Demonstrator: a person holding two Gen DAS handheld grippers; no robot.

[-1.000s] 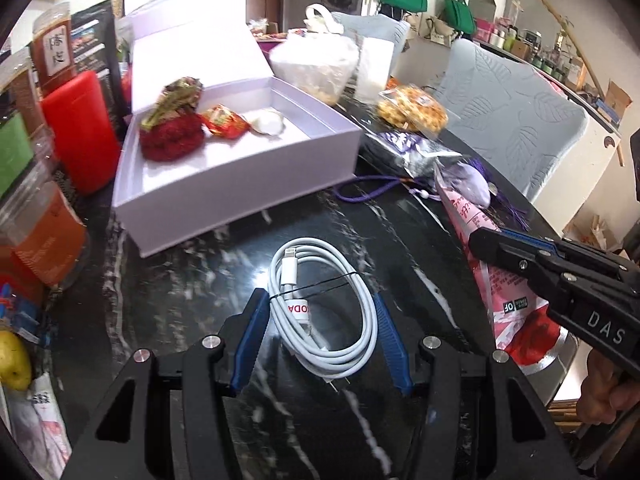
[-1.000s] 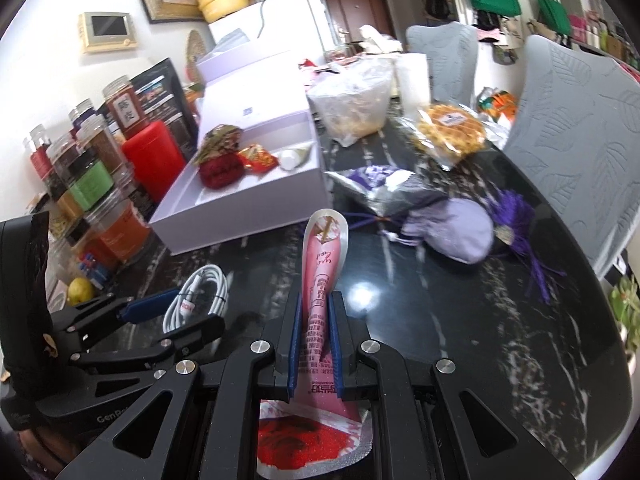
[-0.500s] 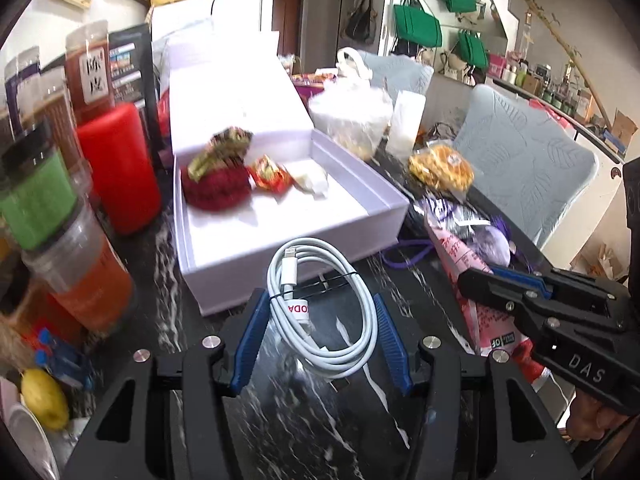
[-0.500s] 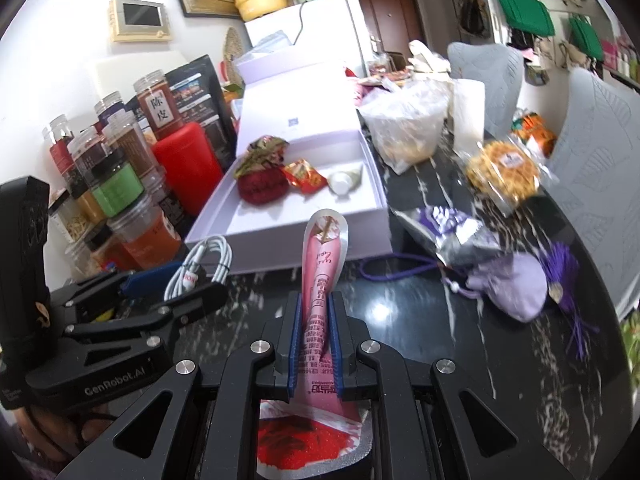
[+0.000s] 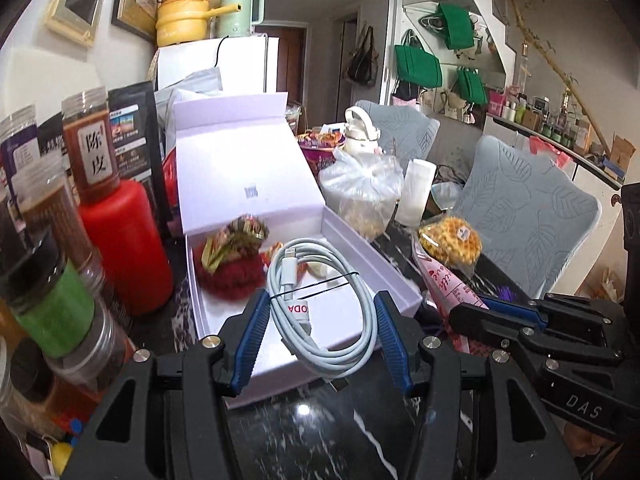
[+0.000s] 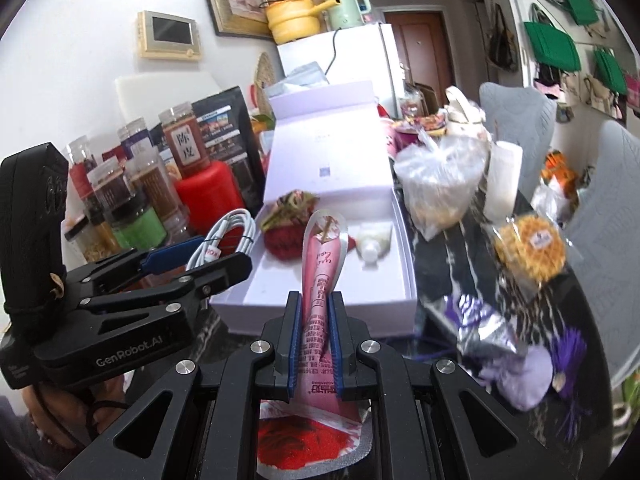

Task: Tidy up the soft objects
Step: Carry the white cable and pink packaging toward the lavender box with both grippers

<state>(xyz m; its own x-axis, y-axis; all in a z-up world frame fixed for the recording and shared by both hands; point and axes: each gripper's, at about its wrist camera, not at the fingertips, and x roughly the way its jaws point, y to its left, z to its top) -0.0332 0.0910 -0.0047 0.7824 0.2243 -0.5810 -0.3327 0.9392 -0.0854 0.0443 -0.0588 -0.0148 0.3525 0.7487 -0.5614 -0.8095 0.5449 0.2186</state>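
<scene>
My left gripper (image 5: pixel 320 312) is shut on a coiled white cable (image 5: pixel 324 304) and holds it in the air over the near end of an open lilac box (image 5: pixel 360 264). The cable also shows in the right wrist view (image 6: pixel 228 236). My right gripper (image 6: pixel 314 316) is shut on a pink pouch (image 6: pixel 320 280), held upright just in front of the box (image 6: pixel 332 304). Inside the box lie a red knitted item (image 5: pixel 232 276), a small wrapped sweet and a small white tube (image 6: pixel 374 242). The right gripper and pouch (image 5: pixel 444 284) show at the right of the left wrist view.
Jars and a red bottle (image 5: pixel 124 248) stand left of the box. A plastic bag of food (image 5: pixel 360 192), a bagged pastry (image 5: pixel 450 240) and a lilac pouch with purple tassel (image 6: pixel 532 376) lie right of it on the black marble table (image 5: pixel 320 440). Grey chairs stand at the far right.
Both grippers have risen and moved forward toward the box. The cable has been lifted off the table and now hangs over the box's near end. The pouch has come closer to the box.
</scene>
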